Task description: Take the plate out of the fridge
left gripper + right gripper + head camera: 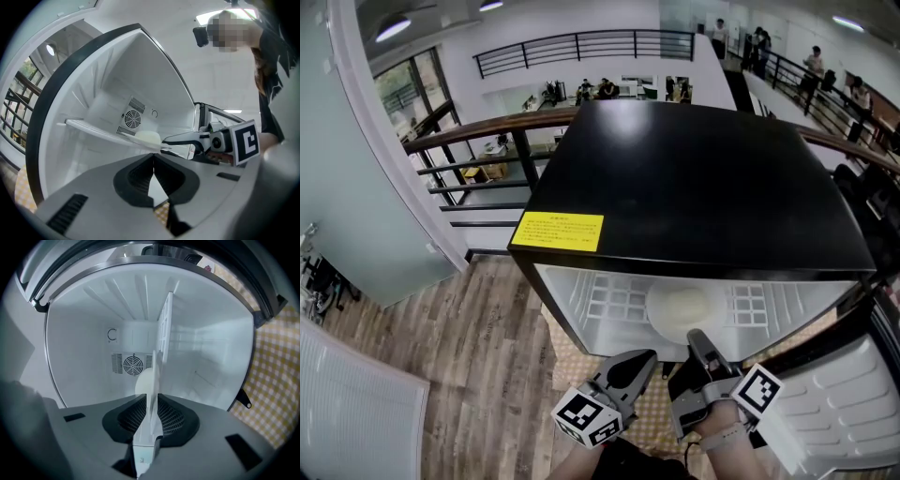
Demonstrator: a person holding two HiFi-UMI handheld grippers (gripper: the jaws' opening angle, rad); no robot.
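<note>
My right gripper (698, 339) is clamped on the near rim of the plate (678, 306), which lies flat on the fridge shelf (614, 300) (round, plain cream). My left gripper (645, 358) is closed, empty.

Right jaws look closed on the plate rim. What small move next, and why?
Probably draw the right gripper straight back, kept level: its jaws pinch the near rim of the plate, which lies on the shelf inside the fridge.
</note>
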